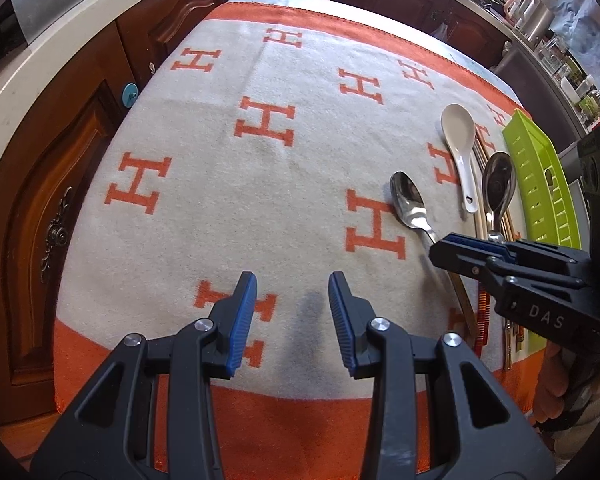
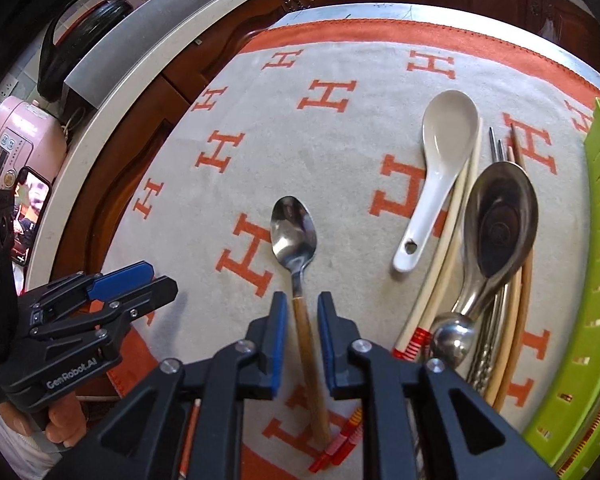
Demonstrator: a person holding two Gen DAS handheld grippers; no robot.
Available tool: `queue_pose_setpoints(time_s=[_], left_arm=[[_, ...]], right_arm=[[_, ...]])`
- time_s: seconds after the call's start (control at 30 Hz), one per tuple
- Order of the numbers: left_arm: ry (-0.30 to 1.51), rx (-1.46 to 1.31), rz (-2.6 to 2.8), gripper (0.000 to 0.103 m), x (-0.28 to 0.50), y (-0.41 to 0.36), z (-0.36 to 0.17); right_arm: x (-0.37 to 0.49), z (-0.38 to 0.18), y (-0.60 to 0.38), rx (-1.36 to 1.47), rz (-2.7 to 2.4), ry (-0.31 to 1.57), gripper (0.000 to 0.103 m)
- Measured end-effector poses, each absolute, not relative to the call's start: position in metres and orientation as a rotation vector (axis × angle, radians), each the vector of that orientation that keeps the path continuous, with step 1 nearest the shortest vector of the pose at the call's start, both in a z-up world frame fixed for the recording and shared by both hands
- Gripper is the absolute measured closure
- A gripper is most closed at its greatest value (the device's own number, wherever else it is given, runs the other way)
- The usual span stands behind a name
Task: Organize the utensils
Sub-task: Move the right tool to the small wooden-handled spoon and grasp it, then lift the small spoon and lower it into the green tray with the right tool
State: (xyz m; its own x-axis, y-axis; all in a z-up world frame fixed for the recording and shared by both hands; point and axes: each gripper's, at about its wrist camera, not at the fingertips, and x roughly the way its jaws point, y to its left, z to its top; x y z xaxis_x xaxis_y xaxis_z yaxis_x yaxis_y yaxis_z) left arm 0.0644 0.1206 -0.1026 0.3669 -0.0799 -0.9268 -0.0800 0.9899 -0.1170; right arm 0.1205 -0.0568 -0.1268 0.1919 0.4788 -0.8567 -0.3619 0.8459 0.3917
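Observation:
A steel spoon with a wooden handle (image 2: 294,232) lies on the orange-and-grey H-patterned cloth (image 1: 204,216). My right gripper (image 2: 302,304) straddles its handle, one blue pad on each side, with a gap on both sides, so it is open. The same spoon (image 1: 408,200) shows in the left wrist view, with the right gripper (image 1: 472,252) over its handle. My left gripper (image 1: 293,284) hangs open over bare cloth with nothing between its fingers. To the right lie a white ceramic spoon (image 2: 448,136), a large steel spoon (image 2: 500,216) and several chopsticks (image 2: 452,240).
A lime-green slotted tray (image 2: 596,280) stands along the table's right edge, also the green tray (image 1: 540,184). Dark wooden cabinets (image 1: 60,200) and a pale counter edge curve round the left. A pink rice cooker (image 2: 16,148) and a phone (image 2: 30,208) sit there.

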Motion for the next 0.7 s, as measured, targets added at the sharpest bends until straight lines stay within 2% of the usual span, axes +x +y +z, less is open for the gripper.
queue_pose_setpoints(time_s=[0.37, 0.43, 0.5, 0.7], left_arm=[[1.206, -0.152, -0.004, 0.069, 0.068, 0.119, -0.106], [1.208, -0.152, -0.003, 0.069, 0.068, 0.119, -0.107], [1.209, -0.150, -0.006, 0.069, 0.069, 0.118, -0.107], [1.203, -0.141, -0.003, 0.069, 0.068, 0.116, -0.105]], right_arm=[[0.112, -0.125, -0.042, 0.020, 0.703, 1.229, 0.085], [0.111, -0.125, -0.042, 0.013, 0.702, 1.224, 0.086], [0.109, -0.125, -0.039, -0.024, 0.685, 1.213, 0.095], [0.097, -0.119, -0.033, -0.115, 0.632, 1.156, 0.097]])
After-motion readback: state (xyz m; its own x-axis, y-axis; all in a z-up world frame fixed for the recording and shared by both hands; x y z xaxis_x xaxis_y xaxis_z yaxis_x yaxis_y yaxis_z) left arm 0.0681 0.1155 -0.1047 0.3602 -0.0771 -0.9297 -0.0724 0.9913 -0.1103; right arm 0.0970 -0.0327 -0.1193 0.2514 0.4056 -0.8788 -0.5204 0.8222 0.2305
